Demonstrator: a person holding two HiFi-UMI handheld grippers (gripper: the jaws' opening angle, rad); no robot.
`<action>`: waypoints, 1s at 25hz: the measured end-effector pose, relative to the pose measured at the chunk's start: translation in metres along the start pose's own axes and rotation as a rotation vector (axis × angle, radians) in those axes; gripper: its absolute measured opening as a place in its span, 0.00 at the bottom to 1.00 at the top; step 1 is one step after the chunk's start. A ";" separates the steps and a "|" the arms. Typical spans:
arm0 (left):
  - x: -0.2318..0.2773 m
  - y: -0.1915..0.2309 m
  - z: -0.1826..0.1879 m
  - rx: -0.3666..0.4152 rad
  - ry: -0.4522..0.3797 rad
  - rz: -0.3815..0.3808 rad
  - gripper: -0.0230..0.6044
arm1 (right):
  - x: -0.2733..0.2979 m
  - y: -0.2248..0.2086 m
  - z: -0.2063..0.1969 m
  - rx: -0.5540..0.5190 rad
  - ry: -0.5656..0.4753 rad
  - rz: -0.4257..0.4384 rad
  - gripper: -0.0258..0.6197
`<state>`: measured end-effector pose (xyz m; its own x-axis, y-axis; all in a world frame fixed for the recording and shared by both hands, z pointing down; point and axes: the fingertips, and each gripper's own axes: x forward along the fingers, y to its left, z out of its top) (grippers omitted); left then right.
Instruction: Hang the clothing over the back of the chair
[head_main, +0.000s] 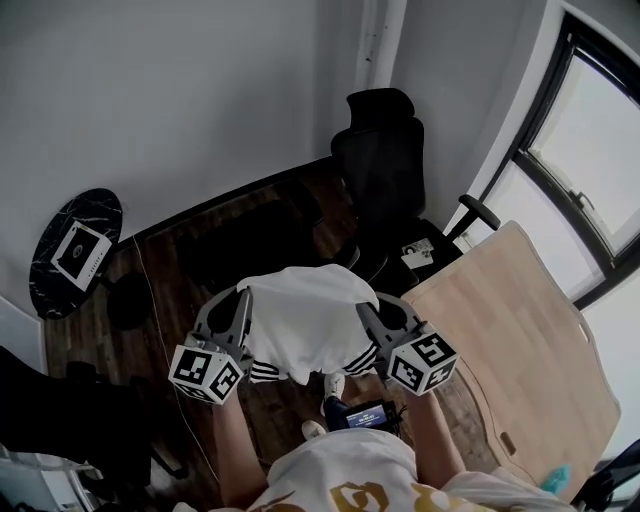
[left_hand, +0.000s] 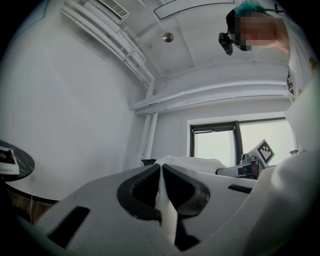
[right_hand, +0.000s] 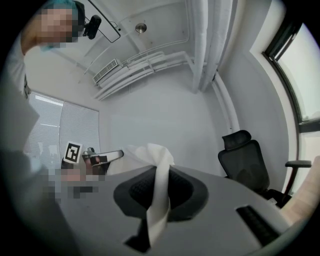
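Out in front of the person, the white garment (head_main: 300, 322) hangs stretched between left gripper (head_main: 243, 294) and right gripper (head_main: 363, 304), both sets of jaws clamped on its top edge, well short of the black chair (head_main: 388, 205), so keep it taut and high to clear the backrest (head_main: 378, 145).

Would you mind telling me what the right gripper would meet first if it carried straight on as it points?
Beyond the garment it holds, probably the white wall; the black chair sits to the right of that line, though depth is unclear.
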<state>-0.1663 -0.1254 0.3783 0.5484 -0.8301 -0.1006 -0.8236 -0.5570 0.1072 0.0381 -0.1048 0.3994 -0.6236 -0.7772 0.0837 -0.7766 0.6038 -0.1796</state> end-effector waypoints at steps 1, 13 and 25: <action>0.001 0.001 0.001 0.003 -0.001 0.000 0.08 | 0.001 0.000 0.003 -0.005 -0.002 0.001 0.09; 0.029 0.016 0.039 0.028 -0.056 -0.029 0.08 | 0.022 -0.010 0.053 -0.065 -0.085 0.028 0.09; 0.077 0.041 0.051 0.027 -0.055 -0.047 0.08 | 0.057 -0.038 0.088 -0.142 -0.098 0.032 0.09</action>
<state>-0.1653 -0.2111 0.3242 0.5783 -0.8001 -0.1596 -0.8012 -0.5938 0.0739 0.0400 -0.1877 0.3247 -0.6418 -0.7667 -0.0171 -0.7657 0.6419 -0.0398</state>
